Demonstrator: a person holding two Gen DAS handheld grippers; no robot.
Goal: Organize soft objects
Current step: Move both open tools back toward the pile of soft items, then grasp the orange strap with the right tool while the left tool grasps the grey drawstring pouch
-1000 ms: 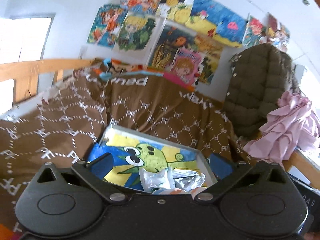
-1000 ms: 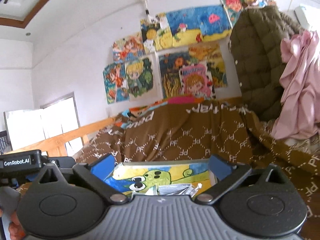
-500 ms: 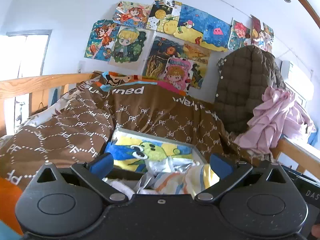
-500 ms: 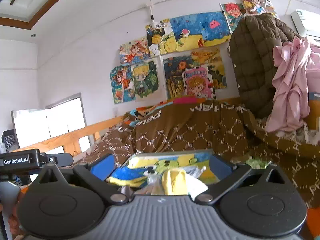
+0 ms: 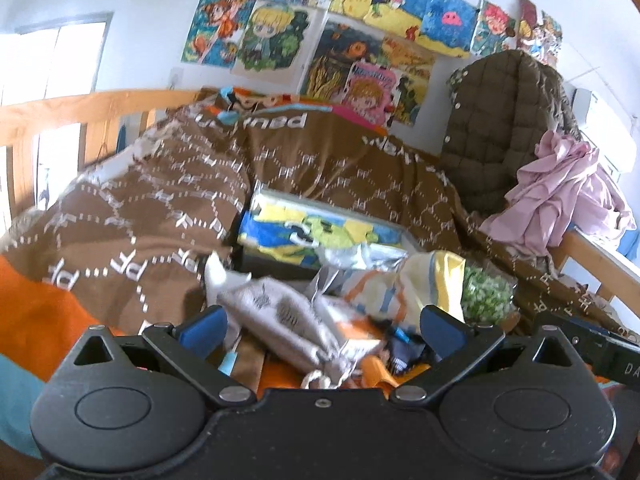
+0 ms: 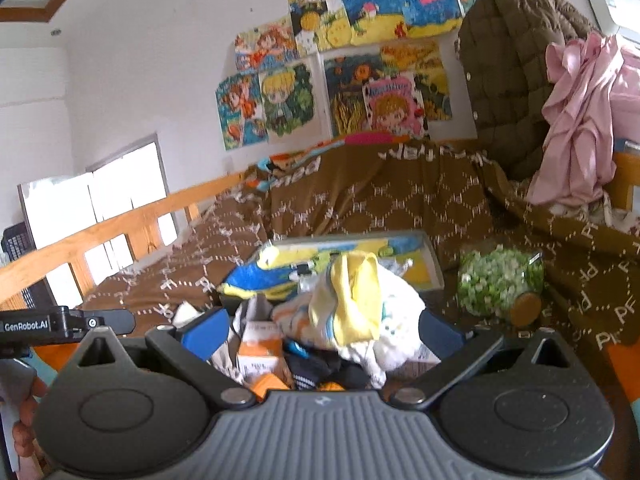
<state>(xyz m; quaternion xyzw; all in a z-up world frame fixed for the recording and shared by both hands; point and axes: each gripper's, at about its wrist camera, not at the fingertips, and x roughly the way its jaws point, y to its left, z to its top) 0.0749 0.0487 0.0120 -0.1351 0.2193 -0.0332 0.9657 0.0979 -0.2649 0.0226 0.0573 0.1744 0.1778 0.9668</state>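
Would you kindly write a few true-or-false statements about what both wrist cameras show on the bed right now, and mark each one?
1. Both grippers' jaws stand open. True: the left gripper and right gripper each have their blue pads spread wide, with nothing clamped.
2. A green-and-white bag lies on the brown blanket. True.
3. The hanging quilted jacket is pink. False: it is dark olive-brown; the cloth draped beside it is pink.
4. The wall behind the bed is bare. False: colourful pictures cover it.
5. A yellow-and-white garment tops the pile between the right gripper's fingers. True.
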